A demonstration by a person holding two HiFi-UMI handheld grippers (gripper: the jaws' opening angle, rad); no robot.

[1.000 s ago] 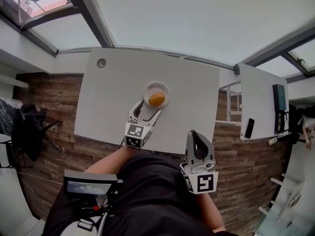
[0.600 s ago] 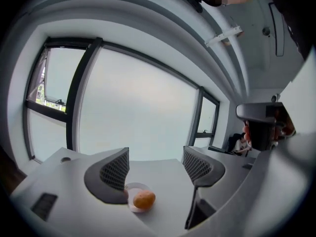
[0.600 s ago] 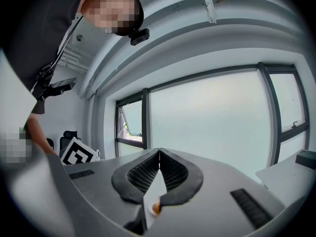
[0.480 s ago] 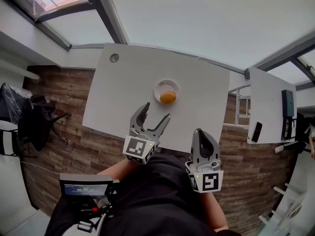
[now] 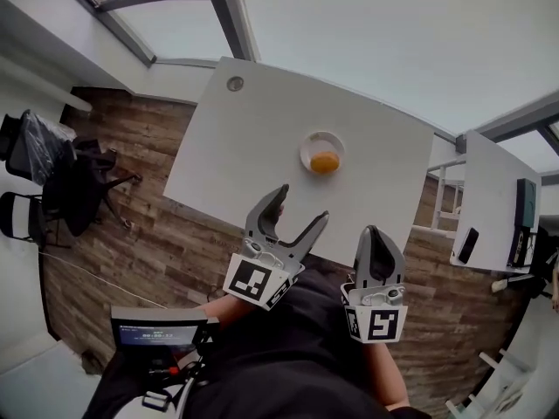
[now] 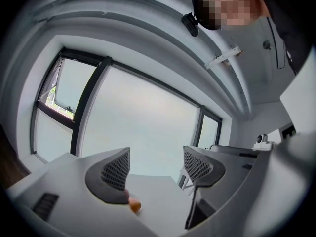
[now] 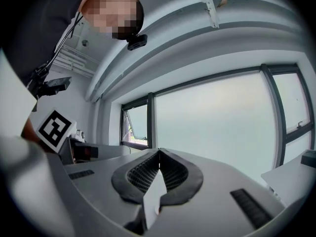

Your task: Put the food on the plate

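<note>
Left gripper [image 5: 300,206]: my jaws spread, empty.
Right gripper [image 5: 374,234]: mine, pressed together.
Risk: nudging plate [image 5: 313,140] rolls food [image 5: 325,161] off.

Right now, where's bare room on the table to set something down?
Most of the table is bare: the wide stretch between grommet hole and plate, and the strip right of the plate. Crowded only at the plate with the food, and the near edge by the open left hand-held gripper.
</note>
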